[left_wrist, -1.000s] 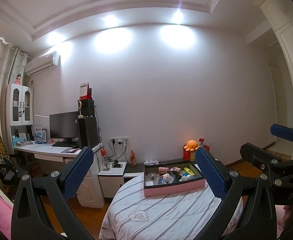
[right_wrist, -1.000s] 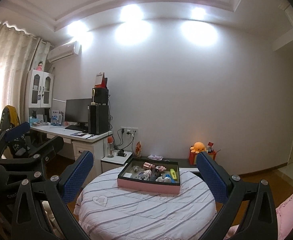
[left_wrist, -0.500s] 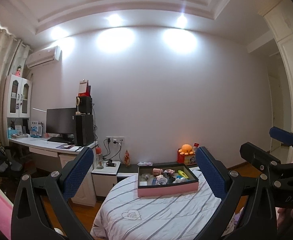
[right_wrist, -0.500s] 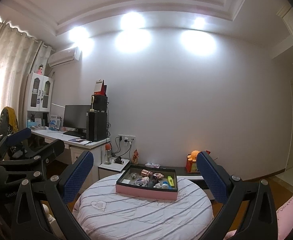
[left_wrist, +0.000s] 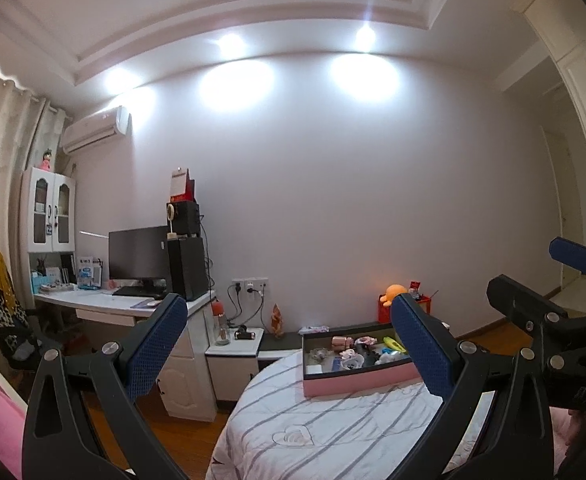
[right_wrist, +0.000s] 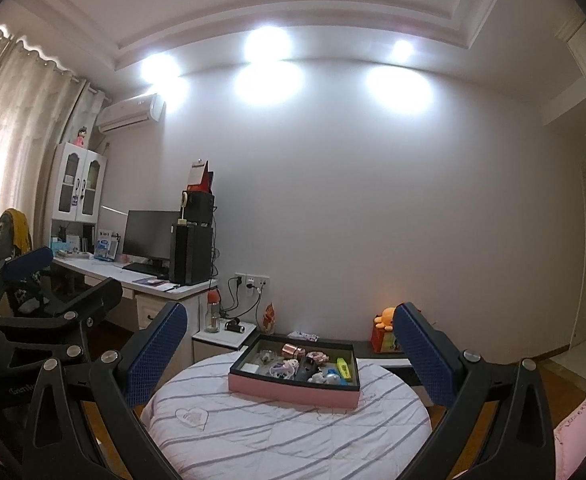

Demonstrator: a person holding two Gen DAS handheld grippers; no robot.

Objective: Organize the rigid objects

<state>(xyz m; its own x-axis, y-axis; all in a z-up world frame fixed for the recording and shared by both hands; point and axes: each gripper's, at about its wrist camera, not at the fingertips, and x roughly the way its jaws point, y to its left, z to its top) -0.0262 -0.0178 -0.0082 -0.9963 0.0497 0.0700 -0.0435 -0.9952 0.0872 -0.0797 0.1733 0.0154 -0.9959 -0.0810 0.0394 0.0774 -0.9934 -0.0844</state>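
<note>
Both grippers, left [left_wrist: 289, 344] and right [right_wrist: 289, 354], hang released and well apart from the tray [right_wrist: 293, 390] of small items [right_wrist: 313, 366]; stage undeterminable.

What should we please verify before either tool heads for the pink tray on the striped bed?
1. Left tool open and holding nothing: ok.
2. Right tool open and holding nothing: ok.
3. Pink-sided tray with dark rim lying flat on the white striped bedcover: ok.
4. Yellow-green marker lying within the tray: ok.
5. Copper-coloured cylinder free of neighbouring items: cannot tell.
</note>
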